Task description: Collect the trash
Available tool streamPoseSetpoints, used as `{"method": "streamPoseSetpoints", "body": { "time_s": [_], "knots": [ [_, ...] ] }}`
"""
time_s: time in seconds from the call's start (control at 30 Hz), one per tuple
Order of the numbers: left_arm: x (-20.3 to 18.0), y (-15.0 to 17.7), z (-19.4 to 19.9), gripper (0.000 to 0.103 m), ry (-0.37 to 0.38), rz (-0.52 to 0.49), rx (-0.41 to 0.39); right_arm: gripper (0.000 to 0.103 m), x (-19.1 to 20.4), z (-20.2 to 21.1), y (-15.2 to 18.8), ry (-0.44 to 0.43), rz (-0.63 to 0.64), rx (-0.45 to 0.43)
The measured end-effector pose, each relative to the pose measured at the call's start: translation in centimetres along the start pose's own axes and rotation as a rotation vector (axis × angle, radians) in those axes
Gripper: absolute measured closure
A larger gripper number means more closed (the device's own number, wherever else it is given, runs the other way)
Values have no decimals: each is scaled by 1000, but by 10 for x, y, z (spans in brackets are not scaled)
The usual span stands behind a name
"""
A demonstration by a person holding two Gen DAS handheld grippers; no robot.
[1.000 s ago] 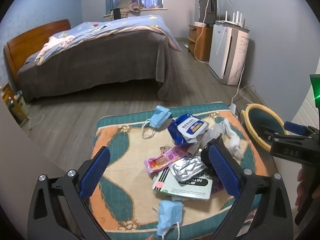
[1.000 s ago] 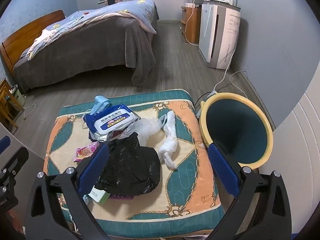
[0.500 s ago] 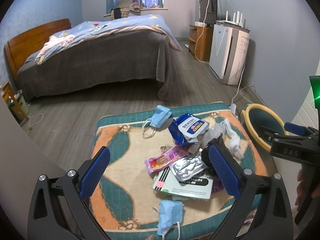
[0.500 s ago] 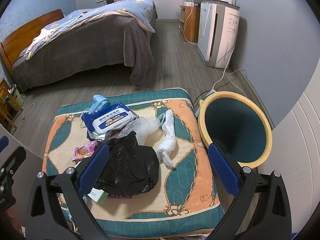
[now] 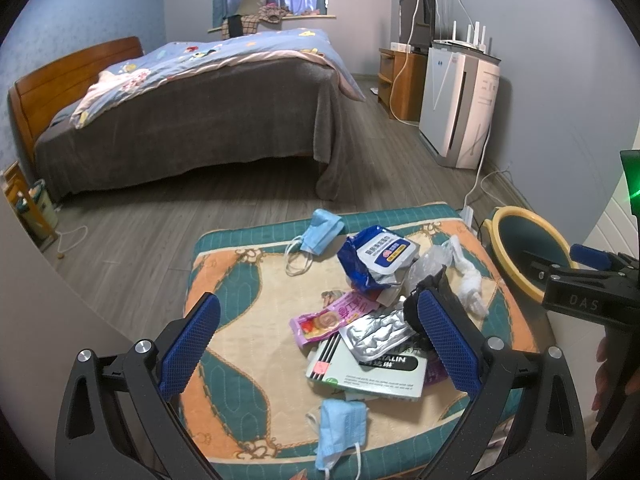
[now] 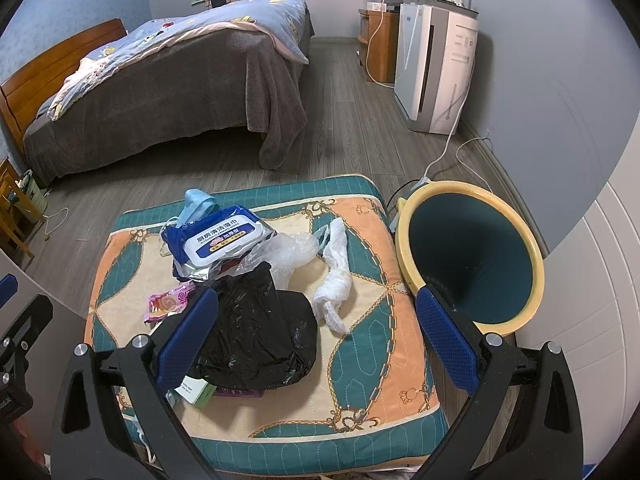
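Note:
Trash lies piled on a patterned cushion (image 5: pixel 240 360): a blue wet-wipes pack (image 5: pixel 378 254) (image 6: pixel 220 236), a pink wrapper (image 5: pixel 332 316), a silver blister pack (image 5: pixel 376 334), a white-green box (image 5: pixel 368 372), two blue face masks (image 5: pixel 320 232) (image 5: pixel 342 424), a black plastic bag (image 6: pixel 260 328), a clear bag (image 6: pixel 288 252) and a white crumpled wrap (image 6: pixel 336 280). A yellow-rimmed teal bin (image 6: pixel 472 256) (image 5: pixel 520 248) stands right of the cushion. My left gripper (image 5: pixel 320 344) is open above the pile. My right gripper (image 6: pixel 316 340) is open above the cushion's right half, empty.
A bed (image 5: pixel 192 112) with a grey cover stands across the wood floor. A white air purifier (image 5: pixel 460 108) and a wooden cabinet (image 5: pixel 400 80) line the right wall. A white cable (image 6: pixel 448 148) runs to a power strip beside the bin.
Both grippers have drifted very slightly; the views are almost unchanged. Nothing has been picked up or moved.

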State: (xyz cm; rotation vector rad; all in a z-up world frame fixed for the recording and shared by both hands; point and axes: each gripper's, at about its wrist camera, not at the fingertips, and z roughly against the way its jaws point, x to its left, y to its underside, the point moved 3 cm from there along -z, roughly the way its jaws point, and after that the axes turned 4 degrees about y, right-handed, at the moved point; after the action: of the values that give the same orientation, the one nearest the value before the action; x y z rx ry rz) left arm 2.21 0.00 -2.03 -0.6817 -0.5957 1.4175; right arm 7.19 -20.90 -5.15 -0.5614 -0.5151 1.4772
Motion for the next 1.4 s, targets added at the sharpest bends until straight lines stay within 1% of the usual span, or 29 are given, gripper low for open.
{"method": "streamPoseSetpoints", "body": {
  "time_s": [0.6, 0.83, 0.97, 1.03, 1.07, 1.27, 1.4],
  "knots": [
    [0, 0, 0, 5, 0, 0, 2, 6, 0, -4, 3, 2, 0, 10],
    [2, 1, 1, 5, 1, -1, 6, 6, 1, -6, 4, 46, 16, 4],
    [9, 7, 4, 5, 0, 15, 12, 6, 4, -7, 5, 55, 27, 11],
    [10, 9, -5, 5, -7, 22, 19, 6, 8, -7, 4, 58, 42, 11],
    [13, 17, -13, 5, -14, 26, 24, 6, 10, -8, 5, 58, 46, 12],
    [19, 17, -16, 5, -58, 45, 39, 6, 21, -7, 7, 46, 83, 13],
    [19, 20, -18, 5, -88, 19, 44, 6, 28, -5, 7, 36, 109, 6]
  ]
}}
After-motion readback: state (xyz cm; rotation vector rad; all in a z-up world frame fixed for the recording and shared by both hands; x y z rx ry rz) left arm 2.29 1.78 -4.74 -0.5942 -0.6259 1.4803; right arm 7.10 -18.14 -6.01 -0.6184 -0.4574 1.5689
